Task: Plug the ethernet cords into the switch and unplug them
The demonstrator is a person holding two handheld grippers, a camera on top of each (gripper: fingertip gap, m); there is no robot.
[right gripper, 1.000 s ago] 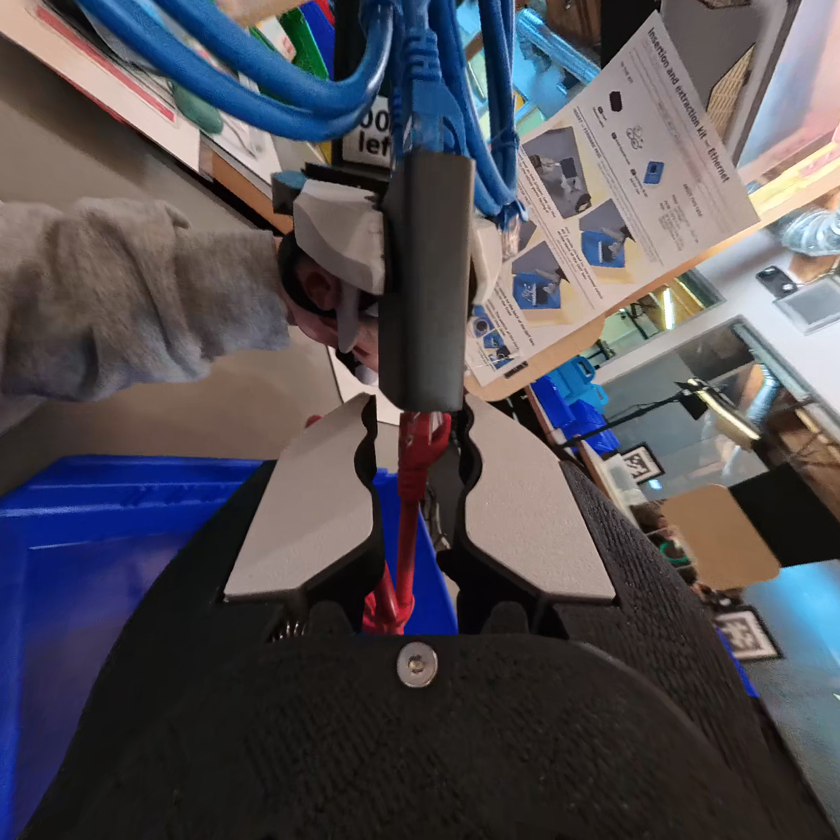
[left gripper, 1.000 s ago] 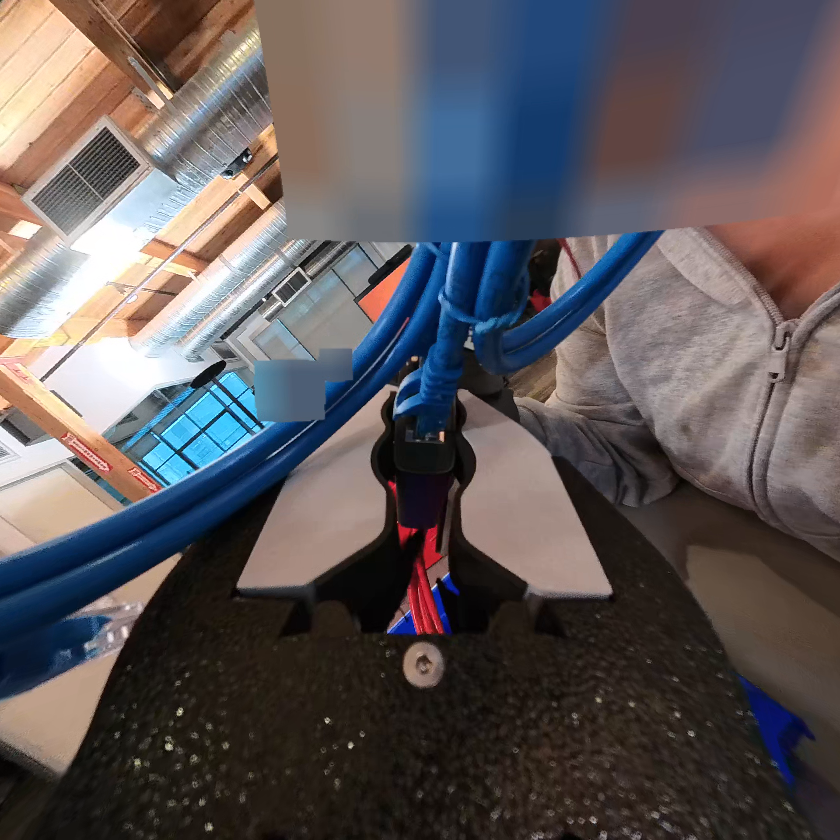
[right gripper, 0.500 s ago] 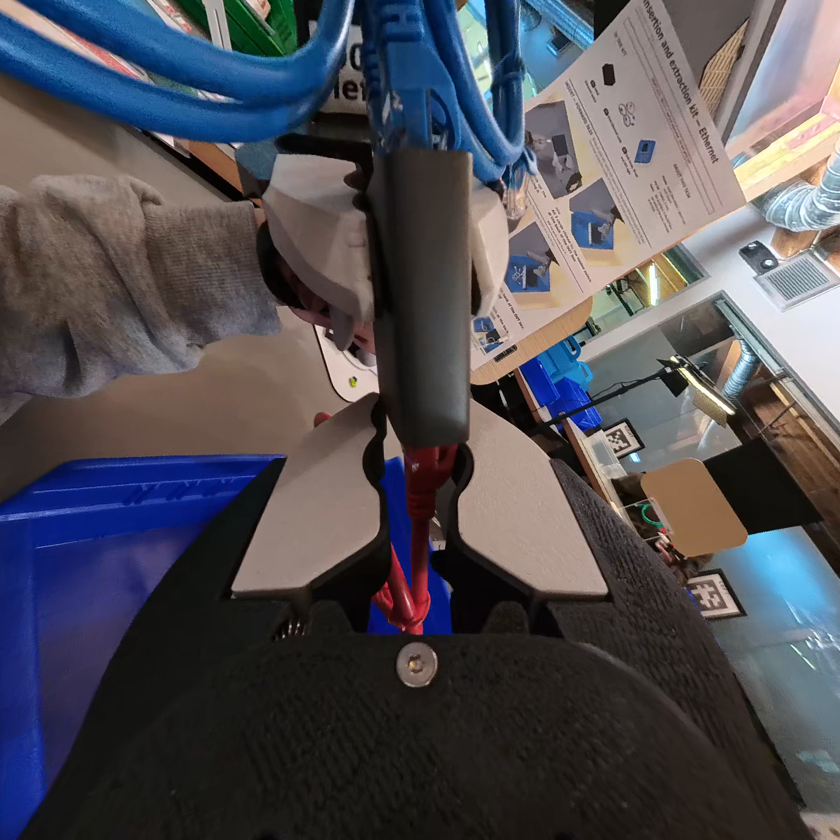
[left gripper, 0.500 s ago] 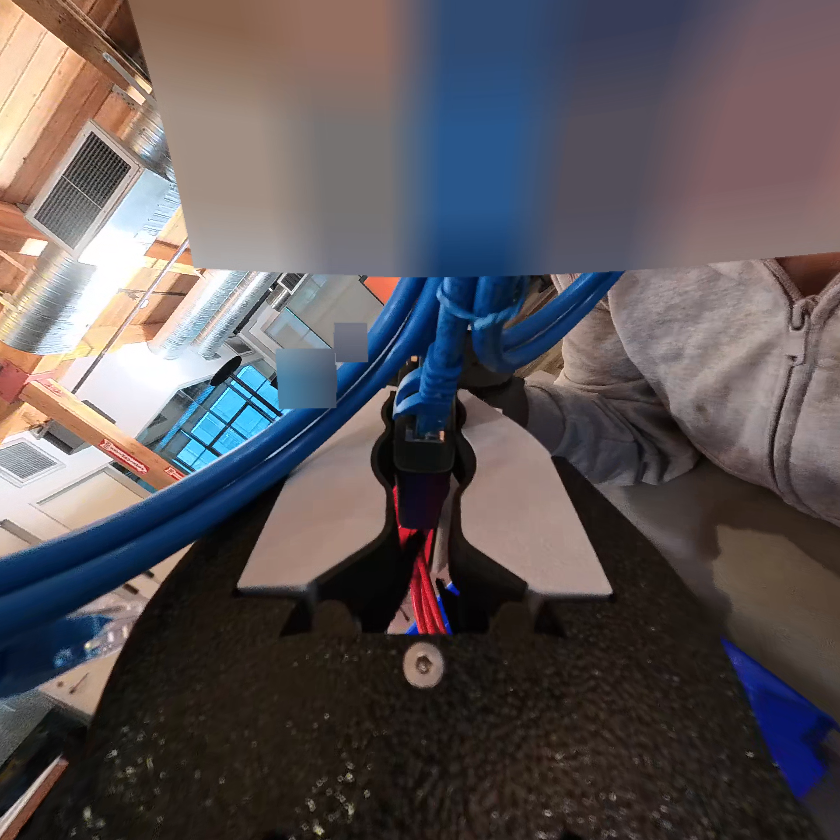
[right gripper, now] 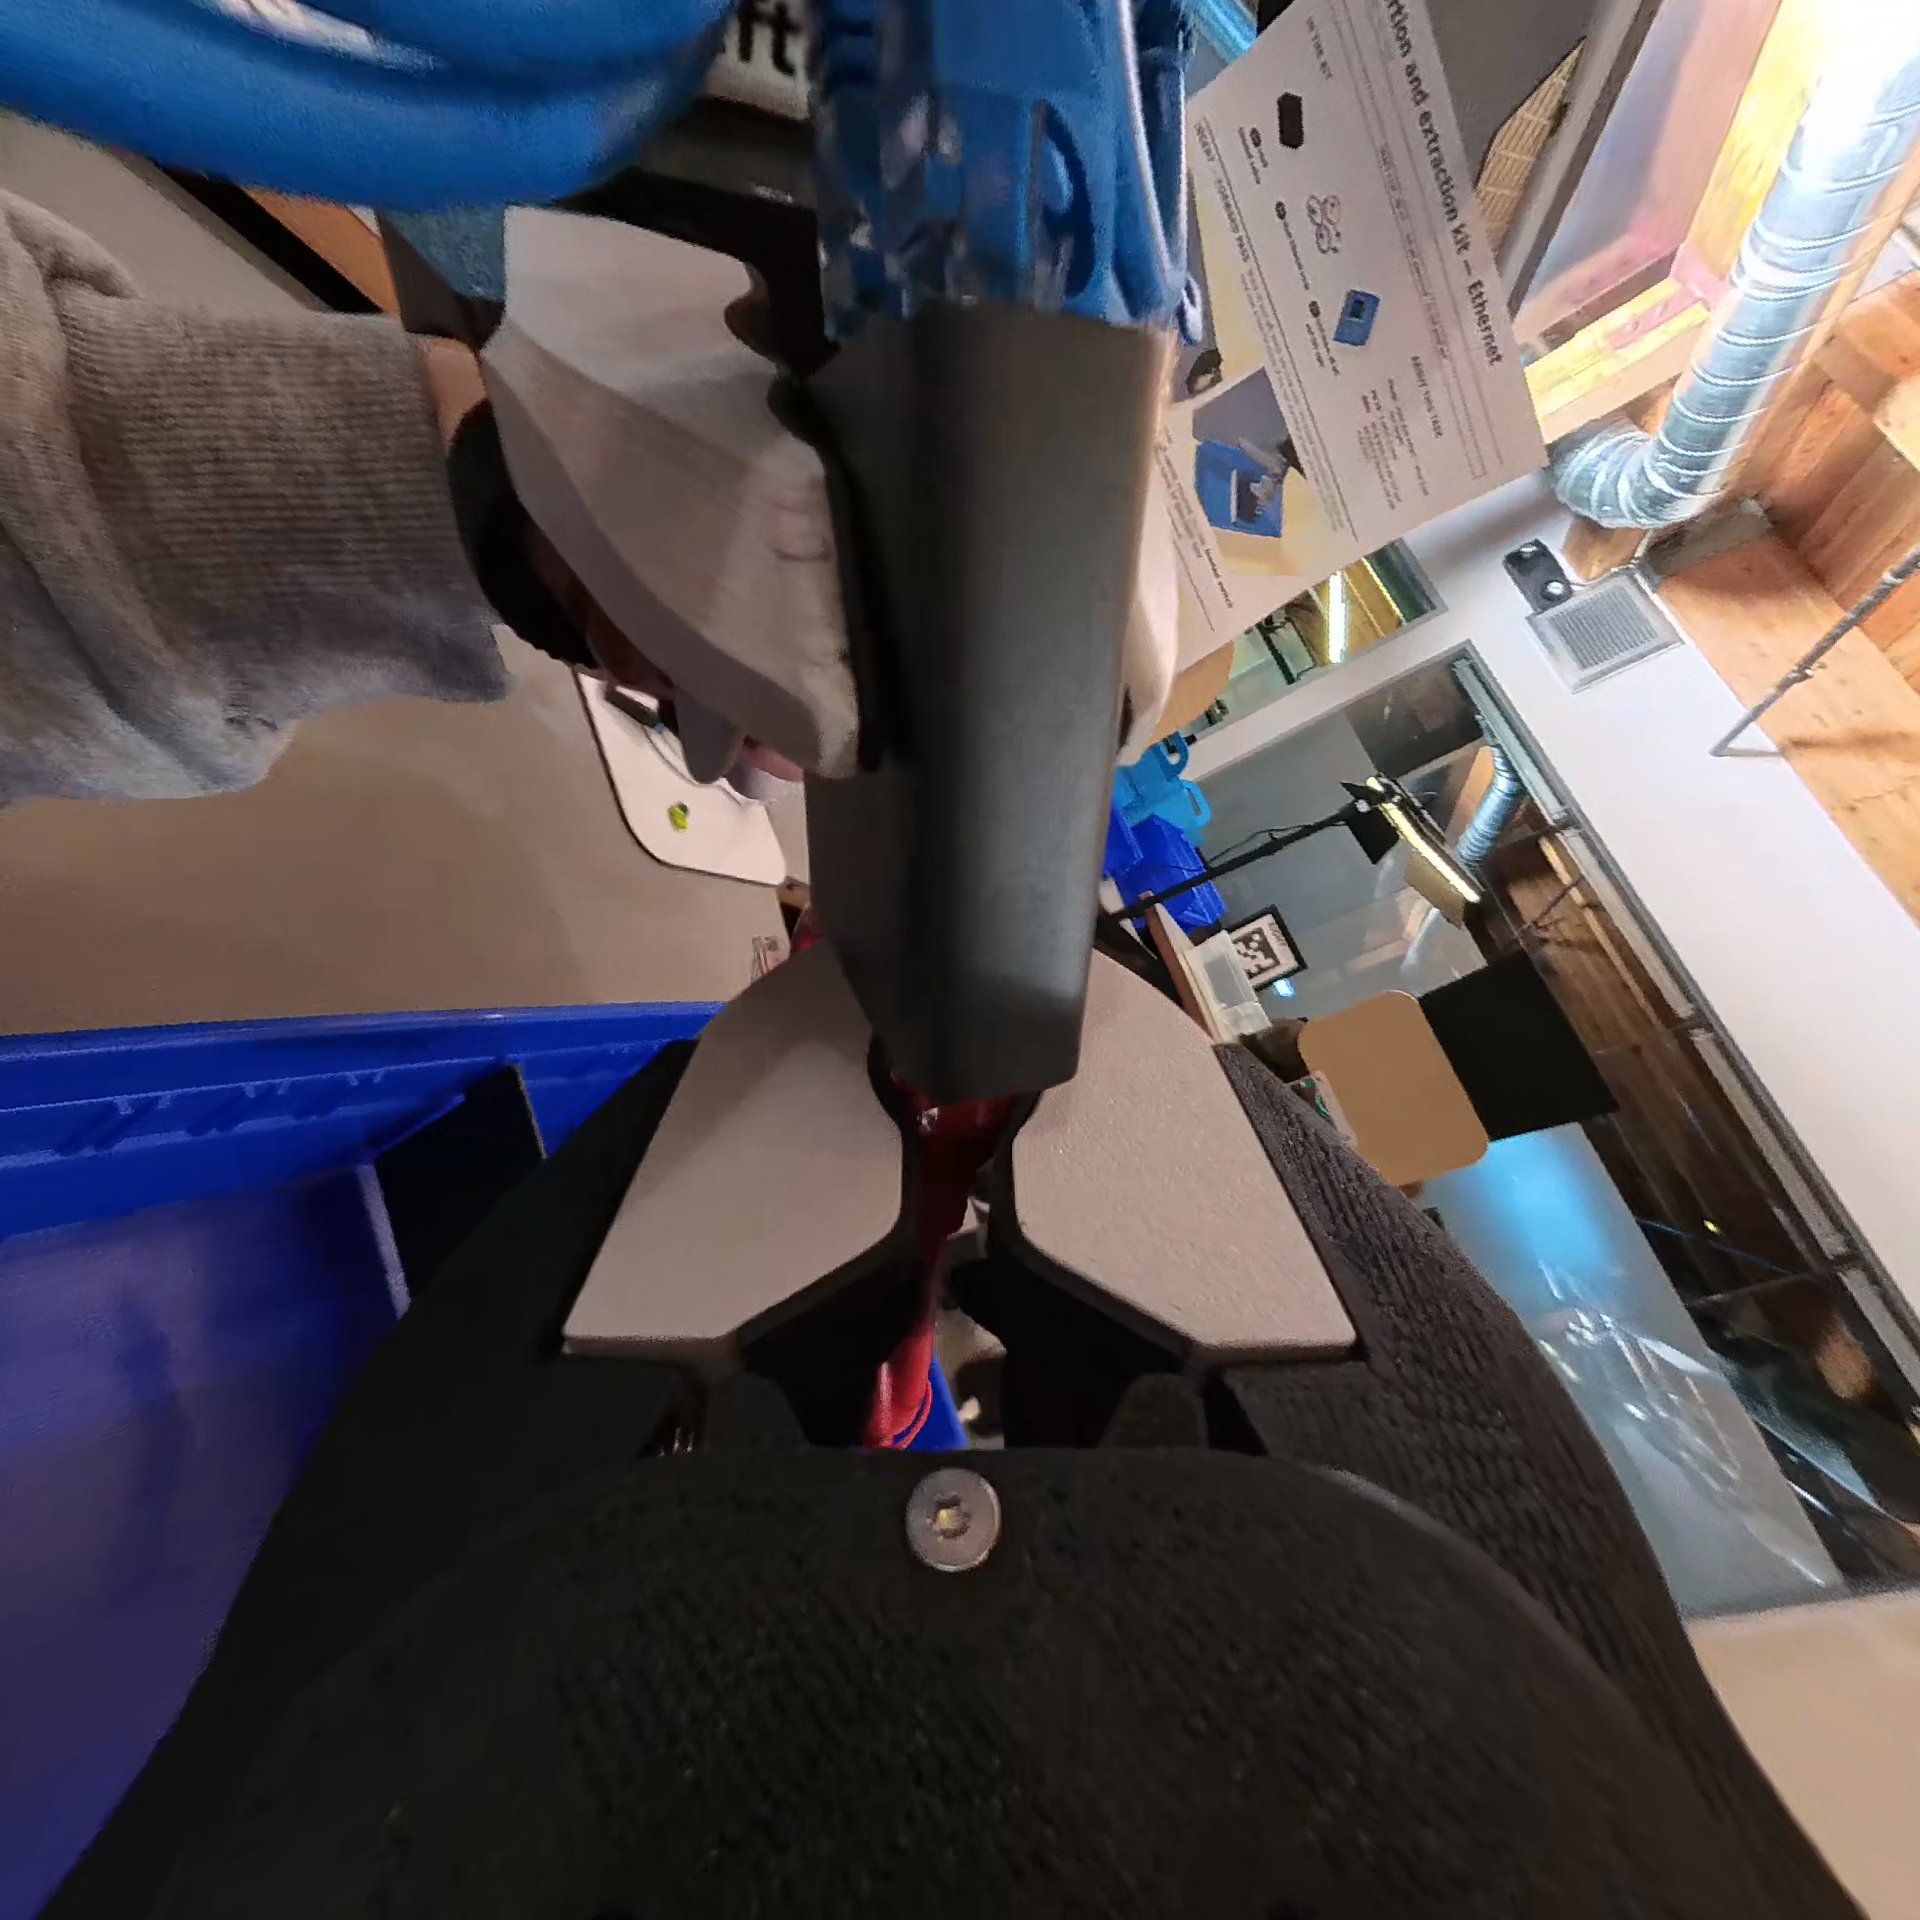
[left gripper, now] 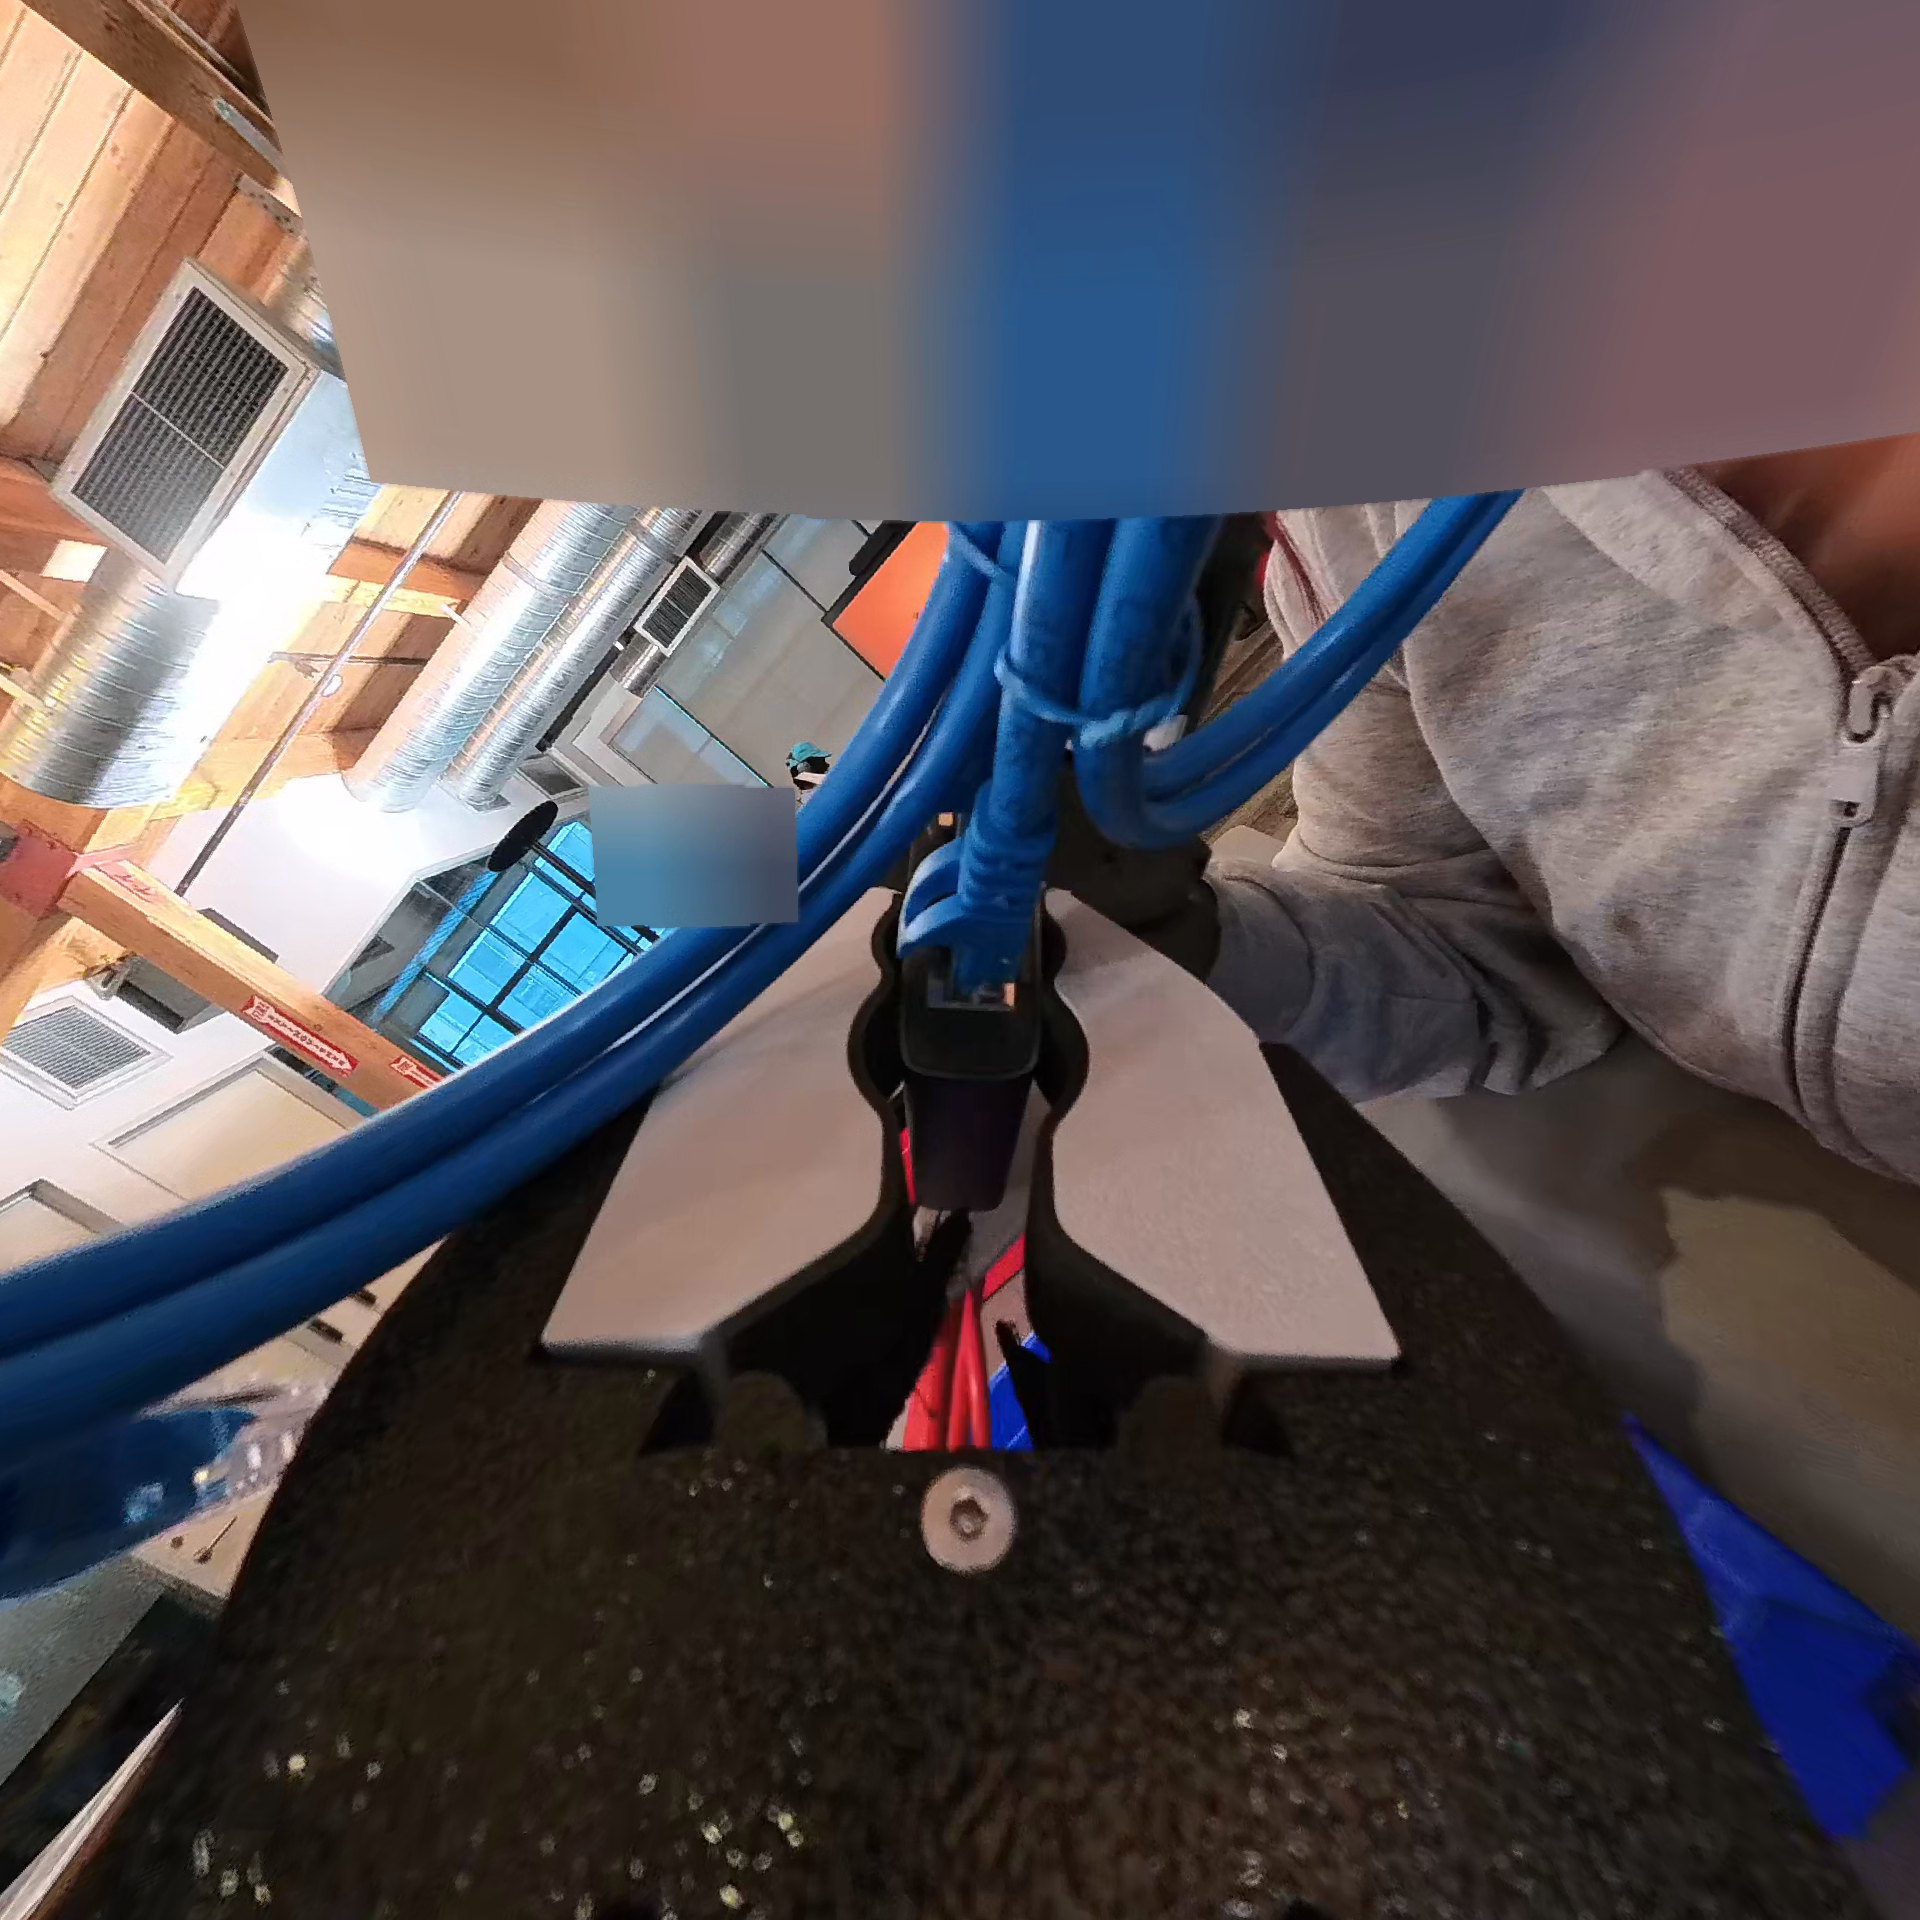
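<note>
The left gripper (left gripper: 966,1039) is clamped on a small black coupler block (left gripper: 966,1023), its two pale fingers (left gripper: 748,1174) pressing the block's sides. A blue cable plug (left gripper: 992,914) sits in the block's far end, and its blue cable (left gripper: 1039,665) rises from there into a bundle tied with a thin blue twist. From the near end of the block red cable (left gripper: 961,1382) runs back between the fingers toward the gripper body. This grip matches the earlier frames; only the background has swung, the ceiling ducts (left gripper: 520,665) to the left of the block sitting lower than a second ago.

The right gripper (right gripper: 961,1101) is closed on a red cable plug (right gripper: 961,1127), with the red cable (right gripper: 909,1382) trailing back between its fingers. The plug's tip meets the near end of the black coupler block (right gripper: 977,675), which fills far more of this view than a second ago, when the plug's red body showed clear below it; now only a short red stub is visible. Whether the plug is fully seated cannot be told. The other gripper's pale fingers (right gripper: 675,520) clasp the block on its left side, with a grey sleeve (right gripper: 208,520) farther left.

Below and left of the block lies a blue bin (right gripper: 208,1091). Right of the block stands a printed sheet (right gripper: 1351,291). Loose blue cable loops (left gripper: 416,1174) sweep left of the block in the left wrist view.
</note>
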